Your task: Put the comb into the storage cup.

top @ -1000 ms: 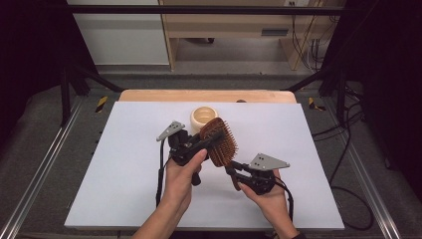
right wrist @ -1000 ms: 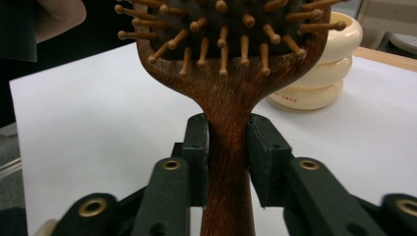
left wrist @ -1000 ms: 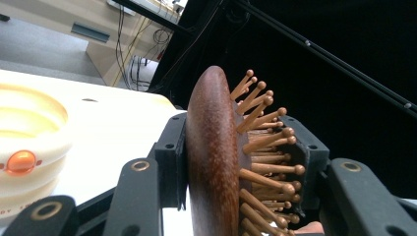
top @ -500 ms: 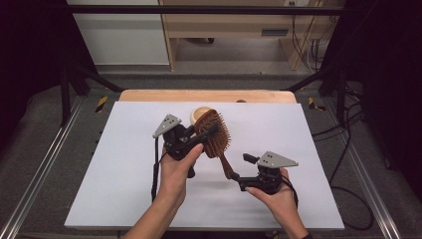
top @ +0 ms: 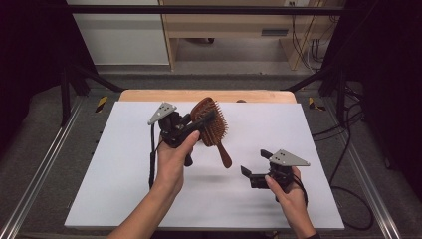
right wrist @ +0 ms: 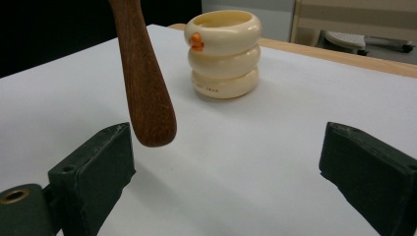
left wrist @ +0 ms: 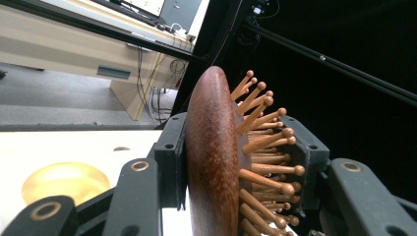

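Looks like a handover that's basically done: the left gripper (top: 199,122) has the hairbrush (top: 211,127) clamped by its head, one jaw on the wooden back and one in the bristles, holding it up off the white table (top: 308,129) with the handle hanging down. The right gripper (top: 253,164), below and right of the brush, has just been opening its jaws; they're wide apart with nothing between them. My guess for next: carry the brush handle-first over the cream cup (right wrist: 223,51) behind it and lower it in.

One camera looks down from above the table's (top: 308,149) near edge; two ride the grippers, close on the hairbrush (top: 211,127), which all three share.
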A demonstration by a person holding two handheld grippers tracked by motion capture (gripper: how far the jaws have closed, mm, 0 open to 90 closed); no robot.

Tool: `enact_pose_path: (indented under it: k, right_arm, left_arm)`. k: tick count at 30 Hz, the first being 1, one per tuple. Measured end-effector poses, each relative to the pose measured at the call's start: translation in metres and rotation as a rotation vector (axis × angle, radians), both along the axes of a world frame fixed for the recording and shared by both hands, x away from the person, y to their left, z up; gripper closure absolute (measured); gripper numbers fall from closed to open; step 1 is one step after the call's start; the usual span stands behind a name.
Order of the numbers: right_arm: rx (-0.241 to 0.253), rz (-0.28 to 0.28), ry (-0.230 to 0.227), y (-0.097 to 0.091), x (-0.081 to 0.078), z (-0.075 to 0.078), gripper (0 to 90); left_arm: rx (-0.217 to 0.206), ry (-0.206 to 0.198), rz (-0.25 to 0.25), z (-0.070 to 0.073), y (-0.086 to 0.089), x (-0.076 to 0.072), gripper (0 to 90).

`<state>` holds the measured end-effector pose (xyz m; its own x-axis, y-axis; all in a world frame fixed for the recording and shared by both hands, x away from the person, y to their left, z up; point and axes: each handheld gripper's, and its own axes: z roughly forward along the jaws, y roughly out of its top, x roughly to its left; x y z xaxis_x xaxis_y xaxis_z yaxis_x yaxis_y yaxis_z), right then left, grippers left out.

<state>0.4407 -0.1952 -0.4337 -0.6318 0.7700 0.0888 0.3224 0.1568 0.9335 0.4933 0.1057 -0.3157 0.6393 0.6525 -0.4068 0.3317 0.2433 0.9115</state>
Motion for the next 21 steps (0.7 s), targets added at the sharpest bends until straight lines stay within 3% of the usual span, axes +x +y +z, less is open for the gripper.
enact_pose_path:
  k: [4,9,14,21]
  right_arm:
    - [0.024,0.001,0.005,-0.005,0.000,0.000,5.9]
    - [0.011,-0.013,0.002,-0.009,0.002,-0.002,5.8]
    - [0.020,-0.036,0.002,-0.013,0.005,-0.002,5.5]
    - [0.020,-0.038,0.001,-0.015,0.004,-0.002,5.0]
  left_arm:
    - [-0.003,-0.016,-0.003,0.014,-0.001,0.009,51.0]
    - [0.006,-0.036,0.003,0.030,0.003,0.017,51.0]
    - [-0.012,-0.027,0.015,0.040,0.011,0.027,50.9]
    - [-0.020,-0.049,0.027,0.055,0.017,0.042,50.9]
